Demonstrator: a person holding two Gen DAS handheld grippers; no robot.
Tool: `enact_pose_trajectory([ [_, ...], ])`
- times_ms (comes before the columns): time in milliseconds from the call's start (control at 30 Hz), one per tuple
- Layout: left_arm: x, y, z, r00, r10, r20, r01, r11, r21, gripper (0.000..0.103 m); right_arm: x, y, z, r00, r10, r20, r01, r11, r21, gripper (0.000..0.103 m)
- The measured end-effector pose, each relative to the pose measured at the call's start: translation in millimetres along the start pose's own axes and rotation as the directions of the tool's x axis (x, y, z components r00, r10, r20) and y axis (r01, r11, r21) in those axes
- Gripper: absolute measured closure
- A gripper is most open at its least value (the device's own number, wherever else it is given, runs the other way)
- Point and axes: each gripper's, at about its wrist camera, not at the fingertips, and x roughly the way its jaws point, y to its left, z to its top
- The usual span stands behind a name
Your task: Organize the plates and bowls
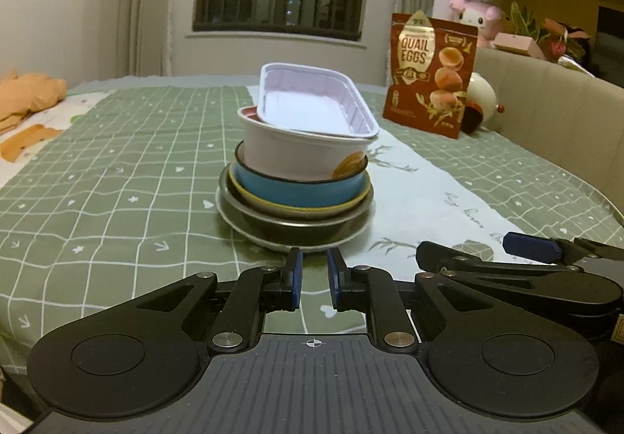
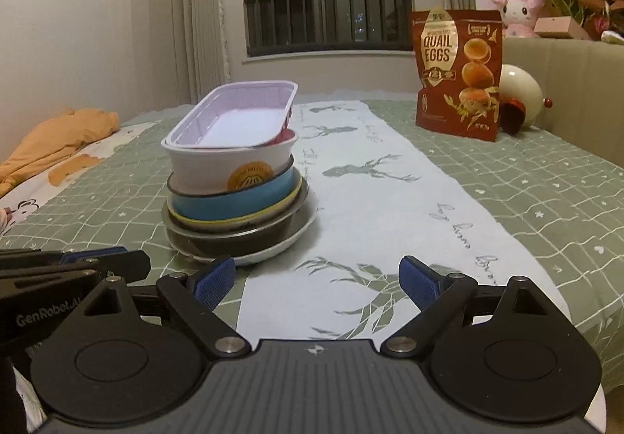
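A stack of dishes stands on the green checked cloth. From the bottom: a white plate (image 1: 249,229), a dark metal bowl (image 1: 296,225), a yellow-rimmed dish, a blue bowl (image 1: 300,190), a white tub (image 1: 296,155) with a gold label, and a pink rectangular tray (image 1: 312,102) tilted on top. The stack also shows in the right wrist view (image 2: 234,176). My left gripper (image 1: 314,280) is just in front of the stack, jaws nearly closed and empty. My right gripper (image 2: 316,280) is open and empty, to the right of the stack.
A red quail eggs bag (image 1: 429,71) stands at the back right beside a cream round object (image 1: 481,92). A white runner (image 2: 390,192) with prints lies along the cloth. An orange cloth (image 1: 27,94) lies at the far left. A beige padded edge (image 1: 546,102) borders the right.
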Motion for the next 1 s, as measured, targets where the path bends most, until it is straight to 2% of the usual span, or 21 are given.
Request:
enact_pose_trajectory([
  [400,1.5,1.4,-2.4,1.000,0.002,-0.030,-0.003,1.000,-0.012,0.086,3.4,3.7,-3.3,1.000,0.007,-0.021,-0.007,1.000,0.004,0.011],
  [1000,-0.2,1.4,-3.2,1.000,-0.001,-0.030,0.001,1.000,-0.020,0.086,0.0,4.2,-2.2,1.000,0.008,-0.014,-0.008,1.000,0.003,0.011],
])
